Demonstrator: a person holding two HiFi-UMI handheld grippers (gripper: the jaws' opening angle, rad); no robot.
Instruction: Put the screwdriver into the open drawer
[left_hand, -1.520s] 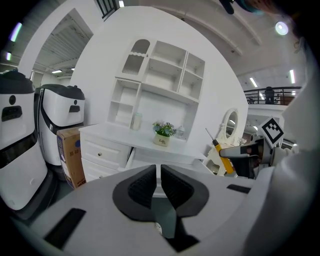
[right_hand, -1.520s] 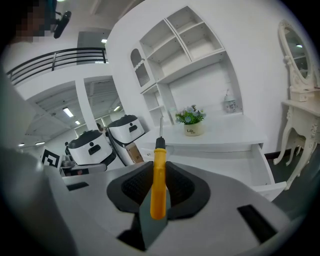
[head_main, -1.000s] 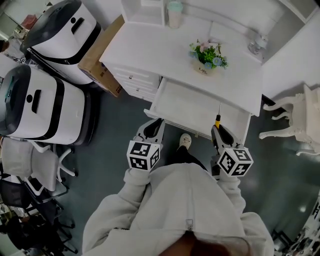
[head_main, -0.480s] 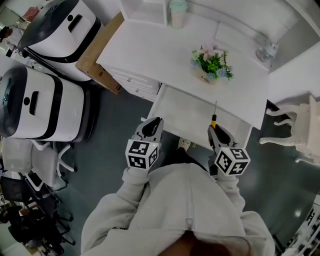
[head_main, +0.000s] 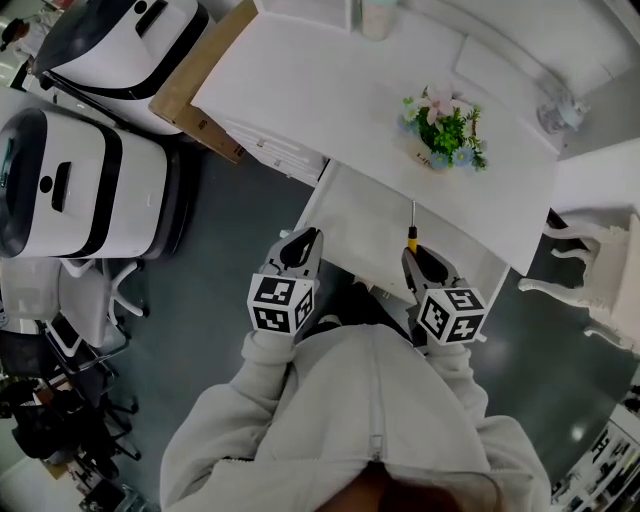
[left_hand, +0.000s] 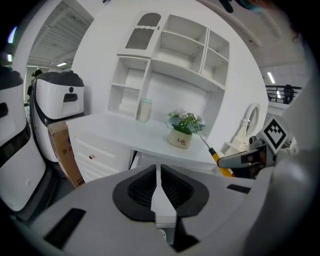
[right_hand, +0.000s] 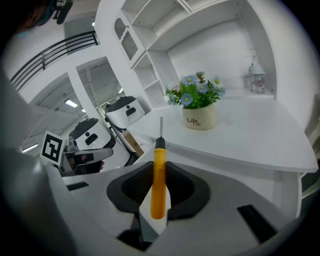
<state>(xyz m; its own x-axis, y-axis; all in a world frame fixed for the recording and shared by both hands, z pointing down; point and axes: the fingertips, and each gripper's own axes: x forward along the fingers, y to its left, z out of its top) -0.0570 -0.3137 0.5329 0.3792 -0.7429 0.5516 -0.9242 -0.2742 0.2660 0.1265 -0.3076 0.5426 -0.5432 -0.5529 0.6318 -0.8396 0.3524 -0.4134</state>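
Note:
The screwdriver has a yellow handle and a thin metal shaft, and my right gripper is shut on the handle. Its shaft points over the open white drawer below the desk top. In the right gripper view the handle lies between the two dark pads, with the shaft aimed at the desk. My left gripper hovers at the drawer's front left corner. In its own view the left gripper has its jaws pressed together with nothing between them, and the screwdriver shows off to the right.
A white desk carries a potted flower, a cup and a small bottle. Two white-and-black machines and a cardboard box stand to the left. A white chair is at the right.
Both grippers have moved forward towards the desk. The screwdriver has gone with the right gripper and reaches further over the open drawer. The left gripper stays shut and empty.

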